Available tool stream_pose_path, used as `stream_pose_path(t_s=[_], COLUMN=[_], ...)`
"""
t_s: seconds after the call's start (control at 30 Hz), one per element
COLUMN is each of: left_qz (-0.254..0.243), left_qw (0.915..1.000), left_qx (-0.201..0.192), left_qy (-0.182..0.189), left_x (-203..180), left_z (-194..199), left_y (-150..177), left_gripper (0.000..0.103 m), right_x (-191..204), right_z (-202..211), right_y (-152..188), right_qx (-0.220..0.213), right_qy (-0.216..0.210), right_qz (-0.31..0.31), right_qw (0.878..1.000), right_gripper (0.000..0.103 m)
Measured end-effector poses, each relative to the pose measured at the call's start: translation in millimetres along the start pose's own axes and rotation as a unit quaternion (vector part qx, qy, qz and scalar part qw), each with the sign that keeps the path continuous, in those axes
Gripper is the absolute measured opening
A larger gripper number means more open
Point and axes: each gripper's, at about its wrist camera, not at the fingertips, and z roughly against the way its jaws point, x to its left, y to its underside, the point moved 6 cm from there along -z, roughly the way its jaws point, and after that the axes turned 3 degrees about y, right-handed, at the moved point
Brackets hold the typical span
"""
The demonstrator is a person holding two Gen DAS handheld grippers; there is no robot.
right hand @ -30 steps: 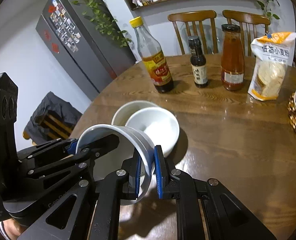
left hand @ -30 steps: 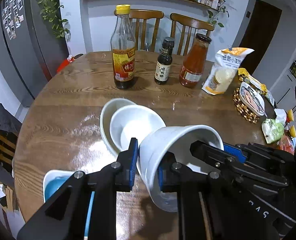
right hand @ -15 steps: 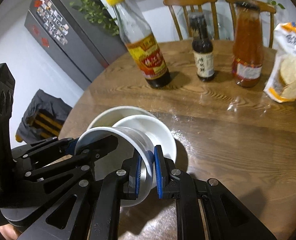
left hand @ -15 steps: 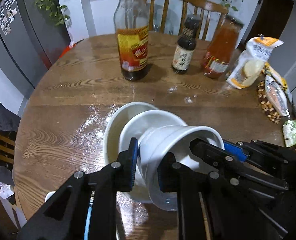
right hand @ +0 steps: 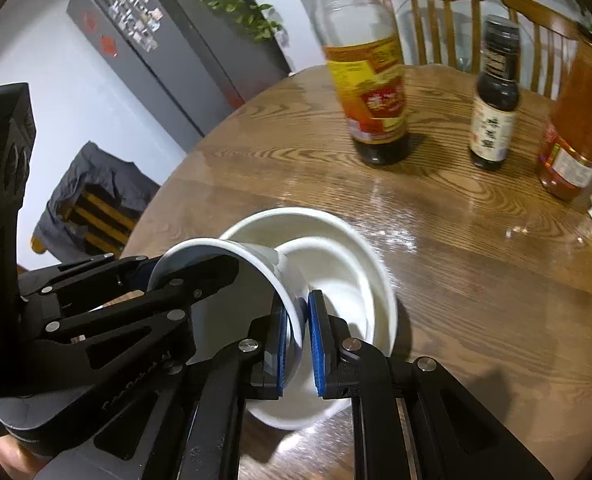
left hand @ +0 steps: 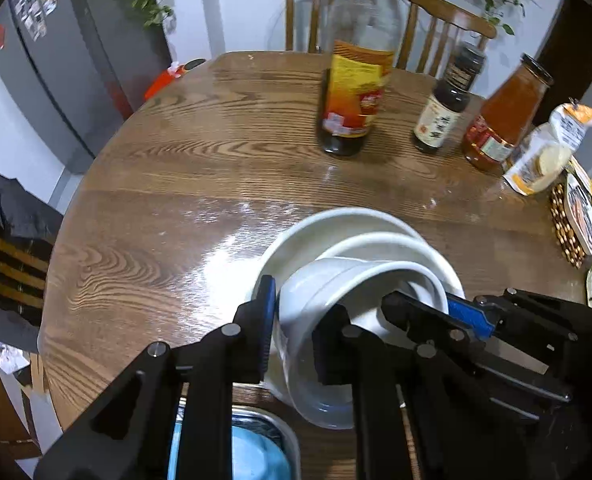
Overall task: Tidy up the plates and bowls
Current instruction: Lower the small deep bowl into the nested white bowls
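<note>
Wooden round table (left hand: pixel 168 184) carries everything: both the left gripper (left hand: pixel 294 332) and right gripper (right hand: pixel 296 344) pinch one tilted white cup (left hand: pixel 335 300) by its rim (opposite sides) over two nested bowls (right hand: pixel 359 264), bottles (left hand: pixel 351 92) beyond.

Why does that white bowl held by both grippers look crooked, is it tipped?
Tipped. The held bowl leans with its mouth facing sideways, both grippers clamped on its rim, above the stacked bowls on the table.

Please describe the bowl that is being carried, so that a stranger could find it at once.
On the round wooden table, two nested white bowls sit near the front edge. Above them, tilted on its side, is the tall white ceramic bowl: the only one gripped by both claws.
</note>
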Motion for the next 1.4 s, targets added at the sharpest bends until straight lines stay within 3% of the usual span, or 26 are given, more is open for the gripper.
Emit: stream_pose_path(t_s=[0.23,0.53,0.93,1.4], left_qz=[0.022,0.018,0.015,0.013], left_qw=[0.9995,0.998,0.9969,0.9974], left_qx=[0.009,0.028,0.047,0.043], left_qy=[0.023,0.054,0.061,0.057], left_x=[14,-2,-13,-11], left_z=[-7,-25,-40,-43], left_y=[-9,-6,-6,-6], left_gripper=[0.015,0.013,0.012,0.013], right_x=[10,-9,-26,-24], right_z=[-9,-9,-17,-21], right_y=[-15,-12,-5,-6], right_qx=[0.001,0.011,0.025,0.026], right_qy=[0.012,0.041,0.052,0.056], right_qz=[0.004,-0.018,-0.036,-0.035], right_qw=[1.0,0.999,0.998,0.998], right_gripper=[0.015,0.015,0.015,0.015])
